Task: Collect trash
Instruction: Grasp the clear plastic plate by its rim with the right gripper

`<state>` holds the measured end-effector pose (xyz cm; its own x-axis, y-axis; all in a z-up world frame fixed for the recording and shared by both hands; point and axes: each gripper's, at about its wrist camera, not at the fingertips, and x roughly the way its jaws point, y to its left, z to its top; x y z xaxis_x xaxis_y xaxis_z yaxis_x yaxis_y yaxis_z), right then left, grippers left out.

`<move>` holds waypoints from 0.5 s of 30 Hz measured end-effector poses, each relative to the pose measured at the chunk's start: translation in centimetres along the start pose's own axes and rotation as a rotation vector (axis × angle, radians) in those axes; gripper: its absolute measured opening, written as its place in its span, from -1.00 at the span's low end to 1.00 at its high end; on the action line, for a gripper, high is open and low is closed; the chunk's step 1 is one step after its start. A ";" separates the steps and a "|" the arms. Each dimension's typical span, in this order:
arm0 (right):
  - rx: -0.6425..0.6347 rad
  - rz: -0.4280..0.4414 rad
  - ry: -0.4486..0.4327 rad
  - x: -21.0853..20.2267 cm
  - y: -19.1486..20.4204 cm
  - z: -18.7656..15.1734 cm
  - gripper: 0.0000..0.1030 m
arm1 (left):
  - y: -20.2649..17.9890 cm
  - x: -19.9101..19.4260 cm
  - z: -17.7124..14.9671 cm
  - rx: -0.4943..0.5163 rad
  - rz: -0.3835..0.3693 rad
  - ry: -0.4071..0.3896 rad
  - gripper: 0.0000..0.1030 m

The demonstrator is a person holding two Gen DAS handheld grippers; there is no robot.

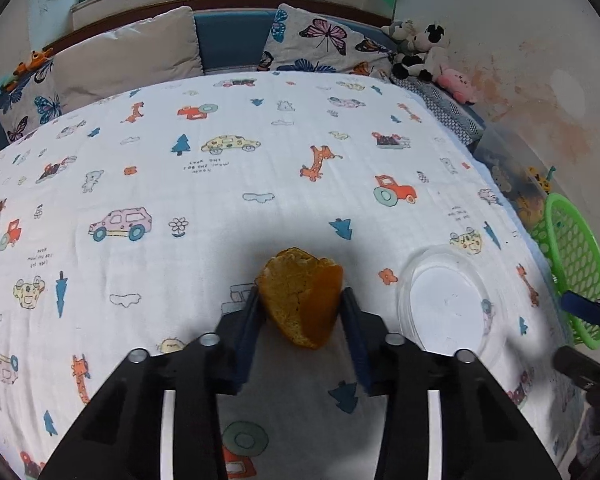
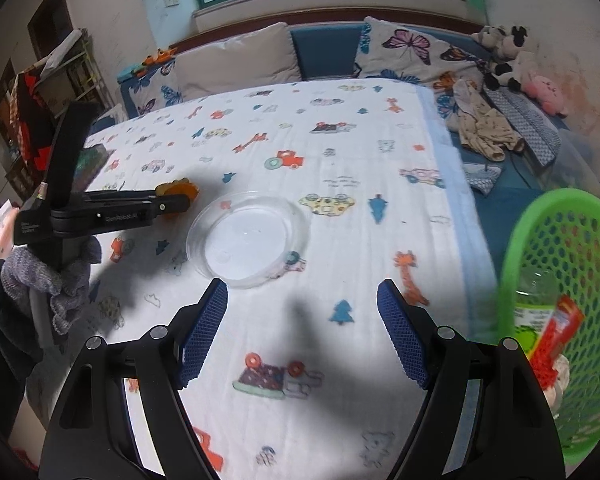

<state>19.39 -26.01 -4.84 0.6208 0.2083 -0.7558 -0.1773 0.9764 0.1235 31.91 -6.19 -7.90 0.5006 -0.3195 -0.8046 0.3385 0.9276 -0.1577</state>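
Between my left gripper's closed-in fingers sits the crumbly orange-brown bread chunk, above the printed bedsheet; light, fragile, gripped across its sides; right gripper wide open, empty

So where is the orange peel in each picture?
Left wrist view: the orange, curled piece of peel sits low in the centre, pinched in the left claw.
Right wrist view: it shows at middle left.
Shared landmark: the clear round plastic lid beside it.
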 end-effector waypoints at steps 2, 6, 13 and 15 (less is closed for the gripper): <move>-0.013 0.007 0.012 0.9 0.6 0.2 0.50 | 0.2 -0.5 -0.1 -0.003 0.006 -0.008 -0.38; -0.043 0.032 0.034 2.4 1.9 0.7 0.50 | 1.1 -1.9 -0.2 -0.029 -0.006 -0.034 -0.41; -0.045 0.089 0.063 5.0 3.4 1.9 0.68 | 2.0 -4.1 -0.6 -0.042 -0.012 -0.065 -0.41; -0.049 0.096 0.078 5.8 3.8 2.3 0.78 | 2.3 -4.5 -0.8 -0.047 -0.013 -0.069 -0.41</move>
<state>24.06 -21.00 -7.33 0.5383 0.2936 -0.7900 -0.2715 0.9478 0.1673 29.79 -2.50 -5.06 0.5505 -0.3427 -0.7613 0.3088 0.9308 -0.1957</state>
